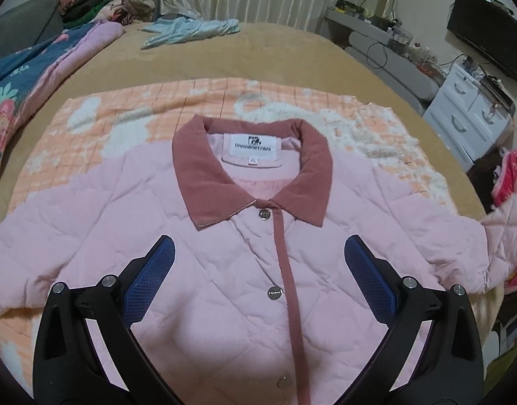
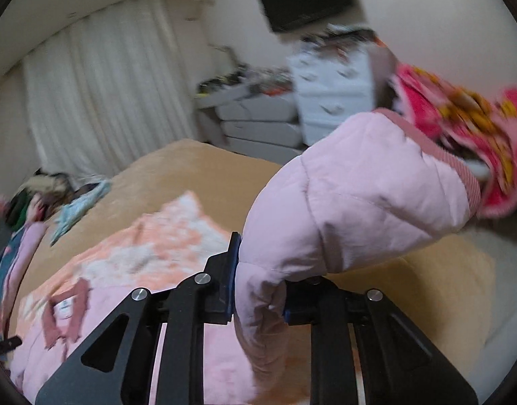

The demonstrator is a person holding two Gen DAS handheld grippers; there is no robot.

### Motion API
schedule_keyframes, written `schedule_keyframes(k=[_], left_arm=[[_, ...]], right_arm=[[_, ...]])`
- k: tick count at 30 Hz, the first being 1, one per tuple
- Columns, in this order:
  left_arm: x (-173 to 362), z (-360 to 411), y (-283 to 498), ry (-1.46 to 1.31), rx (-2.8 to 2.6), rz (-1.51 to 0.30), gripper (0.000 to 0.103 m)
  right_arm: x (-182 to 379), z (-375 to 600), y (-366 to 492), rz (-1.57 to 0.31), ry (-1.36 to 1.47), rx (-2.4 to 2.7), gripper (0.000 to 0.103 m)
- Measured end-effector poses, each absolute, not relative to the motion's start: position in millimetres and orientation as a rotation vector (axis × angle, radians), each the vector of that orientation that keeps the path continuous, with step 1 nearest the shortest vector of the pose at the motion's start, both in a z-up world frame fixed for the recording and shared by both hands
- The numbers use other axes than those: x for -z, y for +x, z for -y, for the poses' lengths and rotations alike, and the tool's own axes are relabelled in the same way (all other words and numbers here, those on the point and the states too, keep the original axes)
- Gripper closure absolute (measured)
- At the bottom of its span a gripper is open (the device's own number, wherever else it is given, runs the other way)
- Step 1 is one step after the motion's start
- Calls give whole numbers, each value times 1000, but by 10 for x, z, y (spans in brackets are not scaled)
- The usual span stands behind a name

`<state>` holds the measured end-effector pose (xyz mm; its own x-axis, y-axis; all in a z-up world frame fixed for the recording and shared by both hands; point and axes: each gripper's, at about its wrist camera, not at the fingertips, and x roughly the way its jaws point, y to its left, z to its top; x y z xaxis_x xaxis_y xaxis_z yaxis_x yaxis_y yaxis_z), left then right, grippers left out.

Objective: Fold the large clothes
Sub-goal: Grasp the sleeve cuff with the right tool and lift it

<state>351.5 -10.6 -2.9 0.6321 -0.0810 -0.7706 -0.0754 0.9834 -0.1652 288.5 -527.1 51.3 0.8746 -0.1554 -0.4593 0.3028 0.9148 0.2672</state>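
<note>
Left: we hold the left claw [image 1: 258, 270] wide open, nothing between its blue pads [image 1: 150, 280], above the chest of the pink quilted jacket [image 1: 207, 236]. The jacket lies front-up, snapped shut, on an orange checked blanket [image 1: 130, 108] on the bed [image 1: 275, 54]. Right: our right claw [image 2: 258, 287] is clamped on the jacket's sleeve [image 2: 359, 195], raised off the bed.

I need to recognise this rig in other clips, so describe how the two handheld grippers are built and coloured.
Both match. The left gripper has black angular linkage arms with triangular cut-outs, round silver pivot pins, and blue fingers faced with fine mesh-textured pads. The right gripper shows the same black links, silver pins and blue pad edges. No cables, markings or sleeves show.
</note>
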Motion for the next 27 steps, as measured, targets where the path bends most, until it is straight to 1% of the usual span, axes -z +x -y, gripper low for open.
schedule_keyframes(k=[4, 10, 17, 27], left_arm=[[-148, 31, 3421, -197, 3, -861, 8], [-334, -99, 3280, -210, 21, -834, 8], [-471, -357, 3108, -240, 22, -811, 8], [-517, -723, 2924, -308, 11, -805, 8]], right_arm=[[-848, 4904, 2945, -420, 277, 162, 85], [-1160, 4368, 3028, -402, 208, 74, 85], [-1335, 3734, 3038, -392, 140, -18, 85], [-1492, 2932, 3029, -377, 74, -148, 85]])
